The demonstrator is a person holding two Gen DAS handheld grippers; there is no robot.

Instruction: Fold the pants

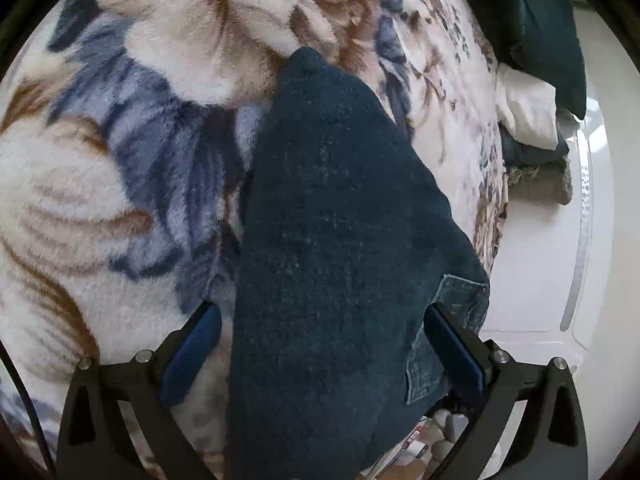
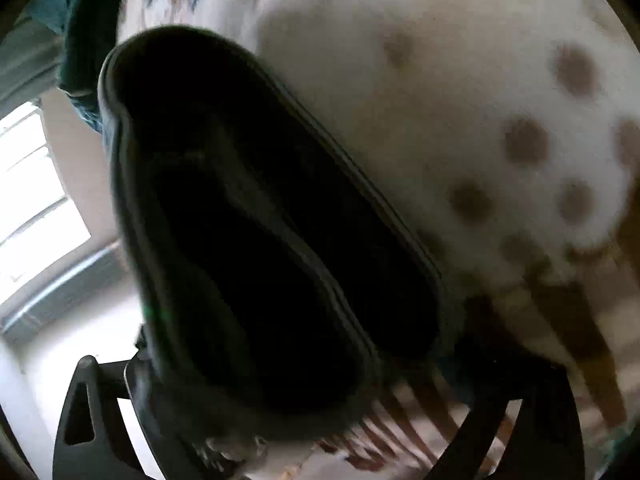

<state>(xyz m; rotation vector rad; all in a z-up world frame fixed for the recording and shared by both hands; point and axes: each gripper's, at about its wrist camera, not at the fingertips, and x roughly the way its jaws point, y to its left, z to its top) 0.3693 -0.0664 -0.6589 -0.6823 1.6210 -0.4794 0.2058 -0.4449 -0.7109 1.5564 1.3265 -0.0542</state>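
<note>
Dark blue jeans (image 1: 340,200) lie folded in a long strip on a fleece blanket (image 1: 100,200) with a blue, brown and cream leaf pattern. A back pocket shows at the near right. My left gripper (image 1: 324,320) is open, its blue-padded fingers (image 1: 192,352) wide apart on either side of the strip, the left pad clear of the cloth. In the blurred right wrist view, a dark roll of the jeans (image 2: 260,220) fills the middle, close to the lens. My right gripper (image 2: 300,340) has its linkage spread wide; the cloth hides its fingers.
The bed's edge runs down the right of the left wrist view, with pale floor (image 1: 532,260) beyond it. A dark green pillow (image 1: 552,32) and a white cloth (image 1: 528,108) lie at the far right. A bright window (image 2: 32,200) shows left of the right gripper.
</note>
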